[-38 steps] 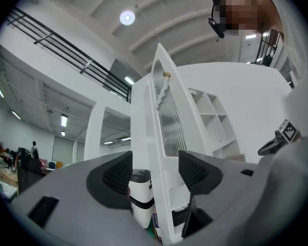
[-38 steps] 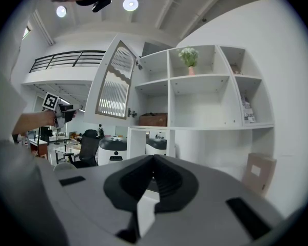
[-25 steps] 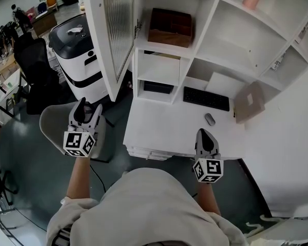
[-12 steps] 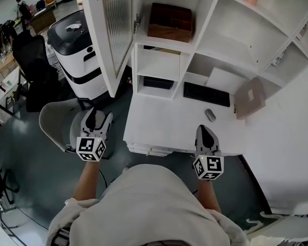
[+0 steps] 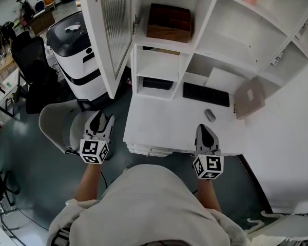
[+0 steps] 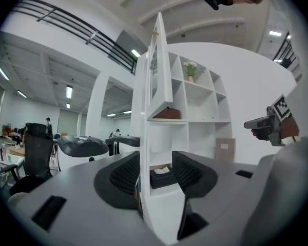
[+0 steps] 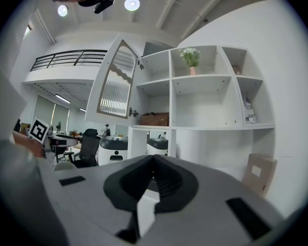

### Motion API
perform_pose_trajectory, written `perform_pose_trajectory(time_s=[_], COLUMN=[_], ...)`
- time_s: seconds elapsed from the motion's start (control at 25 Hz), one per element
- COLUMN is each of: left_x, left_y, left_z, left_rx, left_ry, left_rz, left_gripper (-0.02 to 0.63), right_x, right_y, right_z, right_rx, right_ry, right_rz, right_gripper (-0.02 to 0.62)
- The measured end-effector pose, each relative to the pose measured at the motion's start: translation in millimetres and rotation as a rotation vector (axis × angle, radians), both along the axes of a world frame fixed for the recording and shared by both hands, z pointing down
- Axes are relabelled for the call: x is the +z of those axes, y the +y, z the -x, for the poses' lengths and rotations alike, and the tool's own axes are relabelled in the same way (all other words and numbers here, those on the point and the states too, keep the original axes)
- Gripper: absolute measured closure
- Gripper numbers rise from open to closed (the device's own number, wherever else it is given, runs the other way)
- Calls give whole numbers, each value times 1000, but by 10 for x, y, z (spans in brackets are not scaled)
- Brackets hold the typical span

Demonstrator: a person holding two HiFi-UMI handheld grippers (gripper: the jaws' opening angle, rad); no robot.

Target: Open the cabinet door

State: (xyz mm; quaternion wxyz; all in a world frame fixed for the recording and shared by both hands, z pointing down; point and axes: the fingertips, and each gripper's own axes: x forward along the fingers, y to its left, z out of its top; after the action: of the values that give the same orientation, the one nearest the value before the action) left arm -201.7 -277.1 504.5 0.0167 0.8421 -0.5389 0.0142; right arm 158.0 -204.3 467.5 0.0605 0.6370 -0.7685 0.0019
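Near the person, the left hand-held gripper [image 5: 101,119] hangs low over a grey chair [image 5: 54,127], left of the desk [image 5: 164,124]. Its jaws are partly apart and are closing, with nothing between them; only the far shelves show through the gap. The right hand-held gripper [image 5: 206,130] is above the near edge of the desk, with its jaws together and empty. Farther away, the door [image 5: 113,35], with ribbed glass, is swung wide out to the left, well apart from both grippers. Behind it the cabinet [image 5: 210,14] is uncovered, and a brown box [image 5: 168,23] shows inside. I judge the task is done, or almost: the door already stands open and no gripper touches it. At most, drawing the hands back is left.
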Motion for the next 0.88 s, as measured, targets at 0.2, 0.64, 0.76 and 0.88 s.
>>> perform_pose_trajectory(time_s=[0.2, 0.64, 0.76, 0.88], left_x=[23, 24, 7, -9], left_y=[11, 59, 46, 41], left_z=[-39, -89, -115, -131], left_rx=[18, 40, 52, 61], left_ry=[-13, -56, -64, -67], left_rz=[9, 3, -1, -5], left_gripper=[457, 577, 589, 595], right_x=[1, 14, -6, -14], right_y=[2, 27, 12, 8], right_z=[17, 94, 110, 135], right_rx=[3, 4, 7, 6], right_ry=[7, 17, 15, 18], right_rz=[-8, -24, -32, -39], right_gripper=[592, 591, 591, 591])
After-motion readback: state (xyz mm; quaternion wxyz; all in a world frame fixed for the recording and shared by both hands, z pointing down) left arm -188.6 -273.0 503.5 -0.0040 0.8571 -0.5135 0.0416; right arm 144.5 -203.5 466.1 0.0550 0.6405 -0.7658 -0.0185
